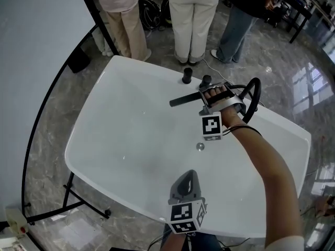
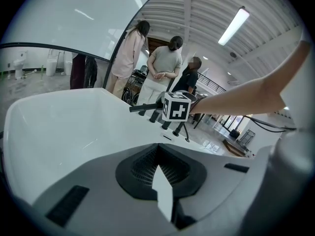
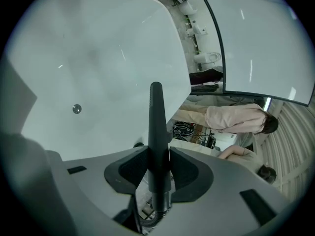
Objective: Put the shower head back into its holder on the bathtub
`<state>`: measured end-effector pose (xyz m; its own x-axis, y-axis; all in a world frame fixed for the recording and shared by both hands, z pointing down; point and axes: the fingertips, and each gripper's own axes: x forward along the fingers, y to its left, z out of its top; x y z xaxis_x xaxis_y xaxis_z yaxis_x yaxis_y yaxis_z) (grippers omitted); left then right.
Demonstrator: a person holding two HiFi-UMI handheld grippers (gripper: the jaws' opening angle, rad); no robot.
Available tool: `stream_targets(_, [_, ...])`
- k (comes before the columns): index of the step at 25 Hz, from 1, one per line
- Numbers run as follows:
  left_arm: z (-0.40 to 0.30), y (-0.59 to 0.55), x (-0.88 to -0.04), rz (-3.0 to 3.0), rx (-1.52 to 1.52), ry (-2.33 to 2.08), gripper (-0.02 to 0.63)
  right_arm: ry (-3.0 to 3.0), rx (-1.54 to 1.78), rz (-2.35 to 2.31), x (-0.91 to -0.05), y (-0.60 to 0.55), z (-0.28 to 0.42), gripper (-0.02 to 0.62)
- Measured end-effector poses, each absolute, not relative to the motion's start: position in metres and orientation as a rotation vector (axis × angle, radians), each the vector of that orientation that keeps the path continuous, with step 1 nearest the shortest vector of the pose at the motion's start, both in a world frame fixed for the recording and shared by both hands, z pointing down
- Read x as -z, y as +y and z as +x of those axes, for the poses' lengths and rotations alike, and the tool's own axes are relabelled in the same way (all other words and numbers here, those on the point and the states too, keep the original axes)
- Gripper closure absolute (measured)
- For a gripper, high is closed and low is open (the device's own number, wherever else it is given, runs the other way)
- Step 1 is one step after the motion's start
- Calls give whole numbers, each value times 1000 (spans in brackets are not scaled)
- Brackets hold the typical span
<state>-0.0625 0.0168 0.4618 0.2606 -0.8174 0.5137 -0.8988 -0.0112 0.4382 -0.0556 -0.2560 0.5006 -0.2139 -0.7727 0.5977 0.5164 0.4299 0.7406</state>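
Observation:
The black shower head (image 1: 184,99) (image 3: 156,127) hangs level over the far part of the white bathtub (image 1: 94,114), its tip pointing left. My right gripper (image 1: 205,99) (image 3: 158,168) is shut on its handle, and the black hose (image 1: 255,93) loops behind my wrist. Two black fittings (image 1: 187,76) (image 1: 205,80) stand on the far rim just beyond it; I cannot tell which is the holder. My left gripper (image 1: 187,175) (image 2: 157,150) hovers over the near rim, shut and empty. From the left gripper view, the shower head (image 2: 145,107) shows beside the right gripper's marker cube (image 2: 176,106).
The round drain (image 1: 199,146) (image 3: 76,109) lies on the tub floor between the grippers. Three people (image 1: 193,14) stand close behind the far rim. A black stand frame (image 1: 78,197) runs along the tub's left side on the marble floor.

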Motion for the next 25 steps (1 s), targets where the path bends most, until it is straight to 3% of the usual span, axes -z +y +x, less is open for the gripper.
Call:
stream_targets(15, [-62, 17, -458, 1845, -157, -1562, 609, -1639, 986, 707, -417, -311, -65, 457])
stream_targets(25, [-67, 2, -456, 1851, -165, -1578, 609, -1728, 871, 1018, -343, -363, -23, 457])
